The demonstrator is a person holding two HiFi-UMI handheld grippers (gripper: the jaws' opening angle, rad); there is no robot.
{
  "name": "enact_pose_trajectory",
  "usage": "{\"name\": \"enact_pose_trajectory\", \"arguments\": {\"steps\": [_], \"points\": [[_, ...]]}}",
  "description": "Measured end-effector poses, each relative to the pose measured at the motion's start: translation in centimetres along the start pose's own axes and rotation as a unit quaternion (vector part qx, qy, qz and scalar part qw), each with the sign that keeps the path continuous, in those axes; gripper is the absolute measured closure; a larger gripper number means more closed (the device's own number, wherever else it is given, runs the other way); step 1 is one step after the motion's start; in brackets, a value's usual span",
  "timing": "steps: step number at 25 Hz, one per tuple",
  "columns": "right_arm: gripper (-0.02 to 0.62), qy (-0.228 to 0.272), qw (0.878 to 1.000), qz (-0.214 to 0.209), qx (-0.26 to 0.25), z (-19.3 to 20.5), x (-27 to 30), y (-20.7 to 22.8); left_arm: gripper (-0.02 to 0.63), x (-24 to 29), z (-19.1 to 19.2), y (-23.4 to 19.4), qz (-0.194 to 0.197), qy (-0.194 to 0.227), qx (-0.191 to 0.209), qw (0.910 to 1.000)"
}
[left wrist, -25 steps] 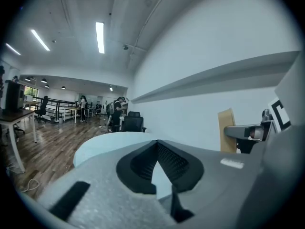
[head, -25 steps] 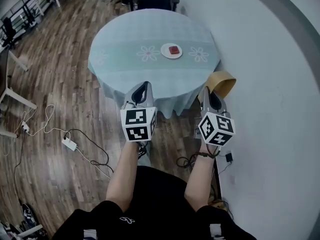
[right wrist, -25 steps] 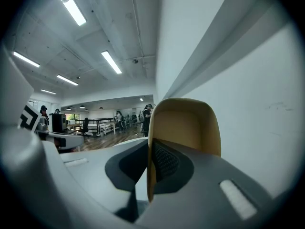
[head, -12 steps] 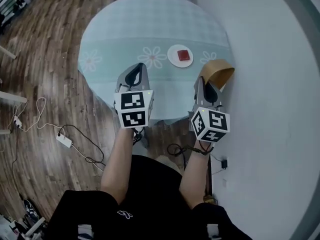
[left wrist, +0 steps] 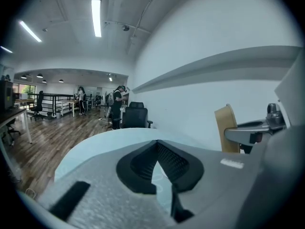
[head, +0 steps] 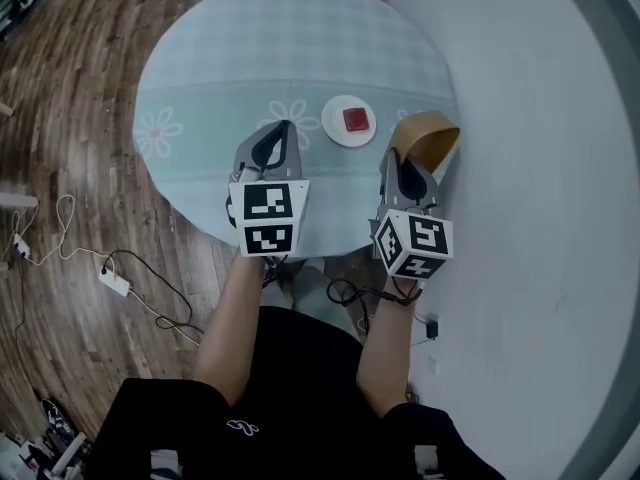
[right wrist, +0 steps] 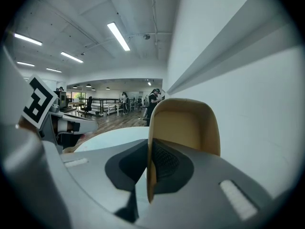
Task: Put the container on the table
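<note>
A tan, open-topped container [head: 428, 138] hangs over the right edge of the round table [head: 250, 58], close to the white wall. My right gripper [head: 401, 158] is shut on its near wall. In the right gripper view that wall [right wrist: 183, 128] stands upright between the jaws of the right gripper [right wrist: 149, 149]. My left gripper [head: 281, 130] hovers over the table's near part, shut with nothing in it, and its pads meet at the tip in the left gripper view [left wrist: 157, 146]. From there the container [left wrist: 226, 128] shows at the right.
A white plate [head: 337, 133] carrying a small red block [head: 354, 119] sits on the pale blue cloth between the two grippers. A power strip [head: 112, 281] and cables lie on the wood floor at the left. A black office chair [left wrist: 136, 117] stands beyond the table.
Both grippers have moved forward from in front of the table to over its near edge. The container stays in the right gripper.
</note>
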State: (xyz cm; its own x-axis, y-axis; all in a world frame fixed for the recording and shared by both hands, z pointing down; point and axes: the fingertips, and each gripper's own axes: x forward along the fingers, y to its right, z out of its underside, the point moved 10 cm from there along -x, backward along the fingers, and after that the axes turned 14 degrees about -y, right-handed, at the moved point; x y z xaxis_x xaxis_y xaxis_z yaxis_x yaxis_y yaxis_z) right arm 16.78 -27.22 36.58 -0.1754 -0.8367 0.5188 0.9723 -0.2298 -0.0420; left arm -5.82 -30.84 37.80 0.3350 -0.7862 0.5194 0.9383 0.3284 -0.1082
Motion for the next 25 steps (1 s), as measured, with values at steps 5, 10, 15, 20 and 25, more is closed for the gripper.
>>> {"name": "enact_pose_trajectory", "arguments": {"steps": [5, 10, 15, 20, 25], "points": [[0.578, -0.042, 0.999, -0.017, 0.012, 1.6, 2.7, 0.6, 0.604, 2.1, 1.8, 0.4, 0.002, -0.038, -0.013, 0.9992], [0.578, -0.117, 0.992, -0.053, 0.013, 6.2, 6.0, -0.9, 0.604, 3.9, 6.8, -0.5, -0.012, -0.1, -0.036, 0.9942], [0.58, -0.251, 0.965, -0.07, -0.021, 11.1, 8.8, -2.9, 0.604, 4.3, 10.9, -1.4, -0.021, -0.154, -0.053, 0.9864], [0.578, -0.353, 0.928, -0.1, -0.07, 15.7, 10.7, -6.0, 0.604, 3.9, 13.3, -2.9, -0.03, -0.176, -0.069, 0.9815], [0.571, -0.391, 0.904, -0.098, -0.141, 17.3, 11.5, -8.2, 0.604, 3.4, 14.2, -3.5, -0.033, -0.182, -0.074, 0.98]]}}
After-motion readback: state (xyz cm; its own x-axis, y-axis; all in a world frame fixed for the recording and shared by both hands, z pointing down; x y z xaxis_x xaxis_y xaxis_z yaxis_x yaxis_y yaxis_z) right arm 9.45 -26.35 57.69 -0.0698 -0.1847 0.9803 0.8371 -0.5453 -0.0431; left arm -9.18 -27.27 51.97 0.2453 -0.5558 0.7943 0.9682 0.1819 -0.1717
